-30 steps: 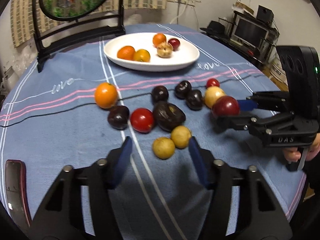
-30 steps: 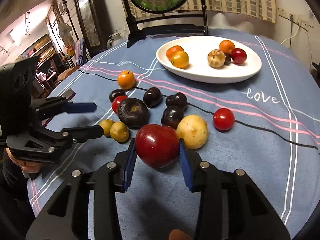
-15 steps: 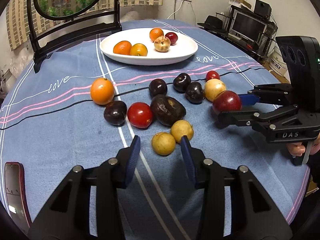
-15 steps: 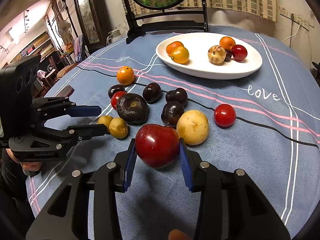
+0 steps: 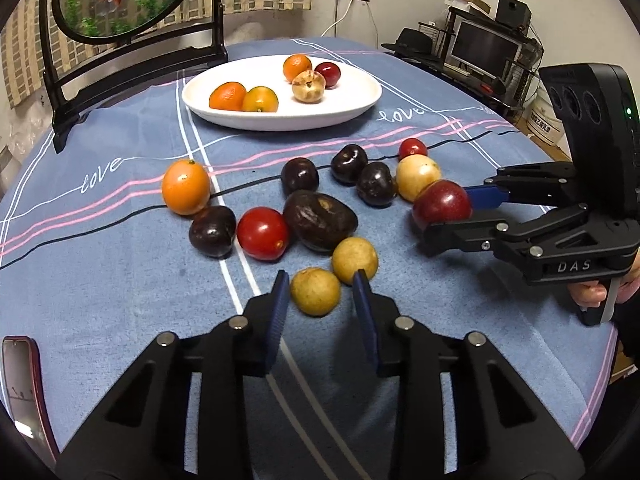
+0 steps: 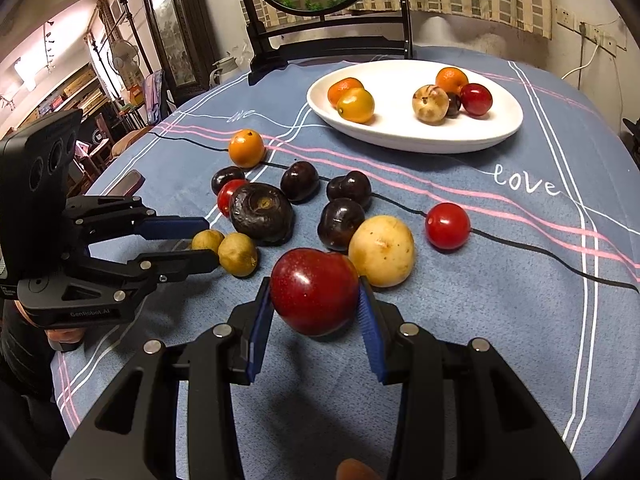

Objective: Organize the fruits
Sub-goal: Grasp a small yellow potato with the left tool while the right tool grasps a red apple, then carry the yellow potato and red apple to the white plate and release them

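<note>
Red apple (image 6: 315, 290) clamped in right tongs (image 6: 314, 320); left tongs (image 5: 319, 312) parted, flanking small yellow fruit (image 5: 315, 291).

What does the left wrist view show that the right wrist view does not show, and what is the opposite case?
Only the left wrist view shows the monitor and black hat behind the table, and the right gripper from its side, shut on the red apple.

Only the right wrist view shows the dark cabinet, and a small dark fruit hidden on the plate.

Both show the white plate, the orange on the tablecloth, and the left gripper open around a small yellow fruit.
</note>
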`<action>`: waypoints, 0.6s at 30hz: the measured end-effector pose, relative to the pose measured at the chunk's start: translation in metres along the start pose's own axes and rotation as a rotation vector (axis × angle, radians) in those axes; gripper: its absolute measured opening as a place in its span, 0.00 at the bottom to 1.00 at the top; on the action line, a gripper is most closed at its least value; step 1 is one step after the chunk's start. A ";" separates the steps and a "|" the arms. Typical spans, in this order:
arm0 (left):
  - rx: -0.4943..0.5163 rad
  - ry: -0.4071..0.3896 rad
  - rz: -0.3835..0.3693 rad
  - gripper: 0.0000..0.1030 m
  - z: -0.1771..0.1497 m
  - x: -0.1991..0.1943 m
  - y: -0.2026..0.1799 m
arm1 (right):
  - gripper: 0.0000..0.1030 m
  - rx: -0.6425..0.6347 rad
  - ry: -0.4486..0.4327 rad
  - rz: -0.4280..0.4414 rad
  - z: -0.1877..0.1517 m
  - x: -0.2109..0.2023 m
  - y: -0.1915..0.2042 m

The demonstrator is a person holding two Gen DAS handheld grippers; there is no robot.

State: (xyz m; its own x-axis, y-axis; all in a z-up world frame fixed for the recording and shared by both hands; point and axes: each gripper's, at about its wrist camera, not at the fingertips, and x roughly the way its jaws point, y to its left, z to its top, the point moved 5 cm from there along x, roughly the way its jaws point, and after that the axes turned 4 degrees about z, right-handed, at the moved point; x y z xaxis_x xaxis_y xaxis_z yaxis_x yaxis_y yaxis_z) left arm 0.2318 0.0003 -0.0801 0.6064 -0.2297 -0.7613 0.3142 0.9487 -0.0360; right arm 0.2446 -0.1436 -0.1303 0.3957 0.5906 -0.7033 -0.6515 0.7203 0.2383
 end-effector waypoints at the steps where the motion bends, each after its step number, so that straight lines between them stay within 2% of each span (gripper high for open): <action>1: -0.004 0.003 -0.003 0.30 0.000 0.000 0.001 | 0.40 0.000 -0.001 -0.001 0.000 0.000 0.000; 8: -0.026 0.059 -0.020 0.27 -0.004 0.008 0.006 | 0.40 0.003 -0.014 0.000 0.001 -0.004 0.000; 16: -0.041 0.037 -0.012 0.26 -0.003 0.003 0.008 | 0.40 0.004 -0.024 0.008 0.003 -0.007 0.001; 18: -0.055 0.015 -0.018 0.26 0.001 -0.004 0.009 | 0.40 0.034 -0.027 0.050 0.007 -0.010 -0.003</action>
State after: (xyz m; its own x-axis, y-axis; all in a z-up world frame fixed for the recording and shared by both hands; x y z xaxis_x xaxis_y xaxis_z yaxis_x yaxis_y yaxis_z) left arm 0.2328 0.0101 -0.0768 0.5897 -0.2434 -0.7701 0.2837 0.9552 -0.0847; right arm 0.2471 -0.1486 -0.1193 0.3807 0.6358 -0.6714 -0.6491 0.7009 0.2956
